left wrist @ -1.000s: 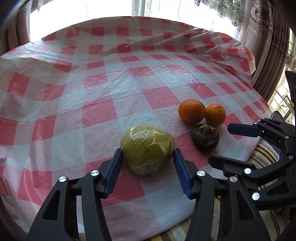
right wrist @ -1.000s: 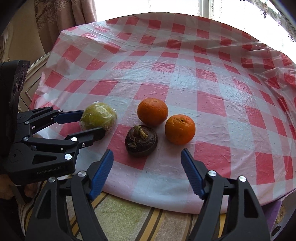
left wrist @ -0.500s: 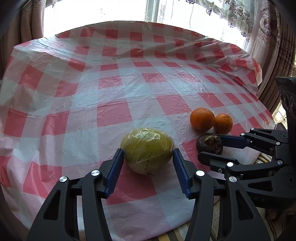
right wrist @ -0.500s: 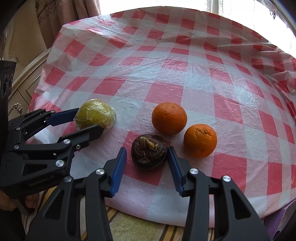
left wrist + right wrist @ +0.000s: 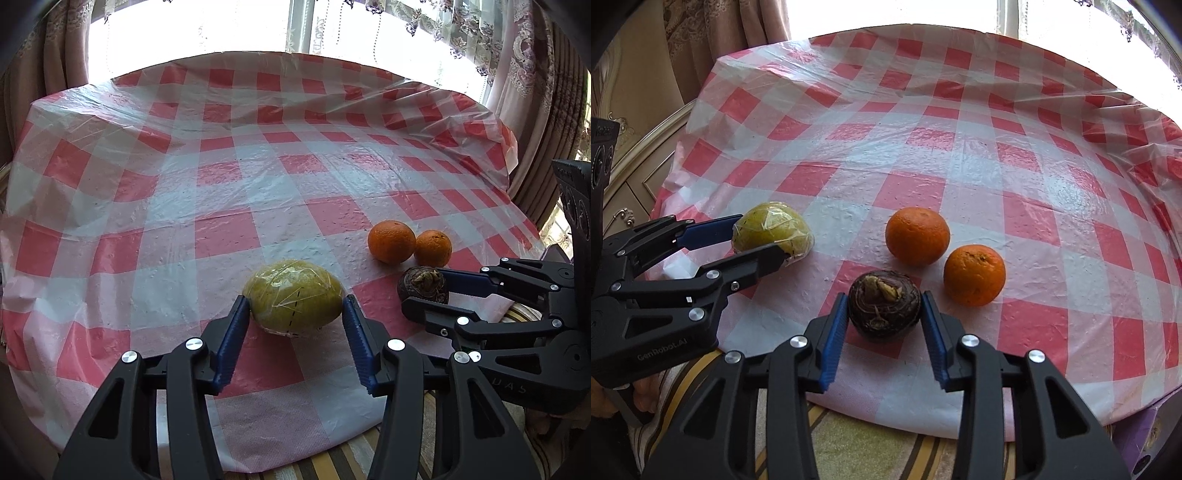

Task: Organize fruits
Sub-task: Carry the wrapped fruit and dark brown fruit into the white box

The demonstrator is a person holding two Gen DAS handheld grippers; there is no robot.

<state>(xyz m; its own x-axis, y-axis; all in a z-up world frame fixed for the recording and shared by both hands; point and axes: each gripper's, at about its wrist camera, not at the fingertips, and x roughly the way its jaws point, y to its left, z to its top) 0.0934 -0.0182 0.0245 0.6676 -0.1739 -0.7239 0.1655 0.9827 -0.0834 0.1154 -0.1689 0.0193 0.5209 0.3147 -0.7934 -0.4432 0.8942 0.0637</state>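
between the blue ribbed pads of the left gripper (image 5: 295, 317) sits the wrapped yellow-green fruit (image 5: 295, 297), both pads touching its flanks, so the jaws look clamped on it while it rests on the tablecloth (image 5: 221, 192) near the front edge. between the pads of the right gripper (image 5: 884, 314) sits the dark round fruit (image 5: 884, 302), a pad tight against each side, so this pair too looks closed on its load, which sits on the cloth.

judging by the task, the step in hand is securing both pieces before carrying them to a tidier spot. to do it well, each squeeze should stay gentle and centred on the widest part: the yellow-green fruit is an oval under slick, creased film that could slide against the ribbing, so lifting straight up, without twisting, seems safest. the dark fruit is small, squat and rough, with a crusty tan stub on top; its coarse skin should grip well, though it lies close to the nearer orange (image 5: 974, 275), which a sideways sweep could nudge.

farther out, a second orange (image 5: 918, 236) lies just beside the first, both with dimpled, matte peel. the cloth is thin glossy plastic in red and white checks, wrinkled and puckered, likely to drag or bunch under anything pushed across it.
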